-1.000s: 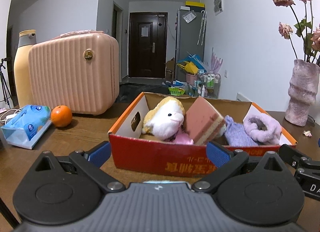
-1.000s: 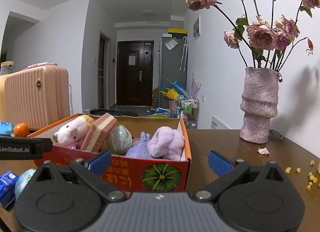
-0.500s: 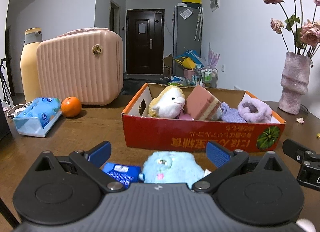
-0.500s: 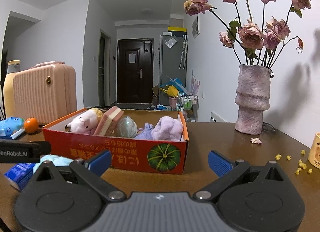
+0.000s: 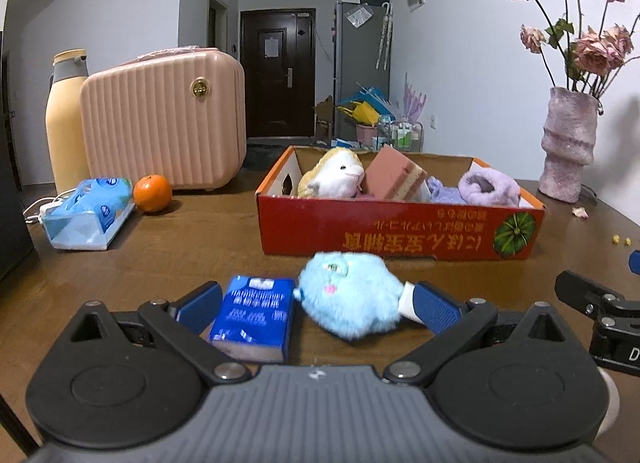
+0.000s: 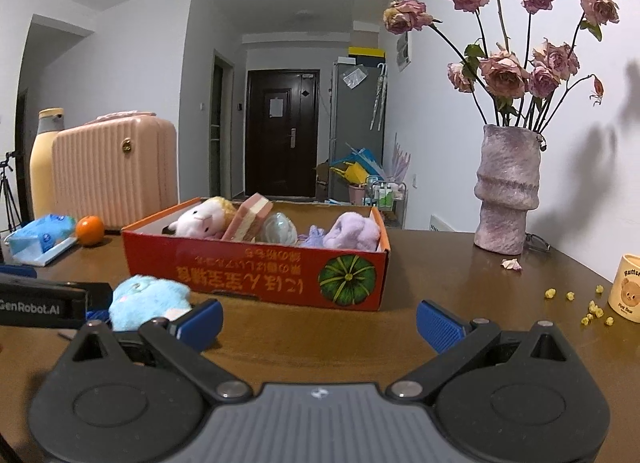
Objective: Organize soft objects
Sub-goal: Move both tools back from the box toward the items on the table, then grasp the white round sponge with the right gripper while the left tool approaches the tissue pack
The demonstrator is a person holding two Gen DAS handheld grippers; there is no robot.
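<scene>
A red cardboard box (image 5: 400,227) (image 6: 256,271) on the wooden table holds a white plush animal (image 5: 334,179), a pink sponge block (image 5: 394,177), a purple cloth and a lilac fluffy item (image 5: 488,189). In front of the box lie a fluffy light-blue plush (image 5: 350,297) (image 6: 148,301) and a blue tissue pack (image 5: 254,313). My left gripper (image 5: 316,303) is open, both lying between its fingers, untouched. My right gripper (image 6: 318,319) is open over bare table, right of the plush.
At the left stand a pink suitcase (image 5: 164,119), a tan bottle (image 5: 66,119), an orange (image 5: 152,193) and a tissue packet (image 5: 86,213). A vase of dried roses (image 6: 506,187) stands at the right, with a mug (image 6: 626,287) and yellow crumbs (image 6: 592,309) nearby.
Both grippers have drawn back from the box and dropped lower. The blue plush and blue tissue pack came into the left wrist view between the fingers.
</scene>
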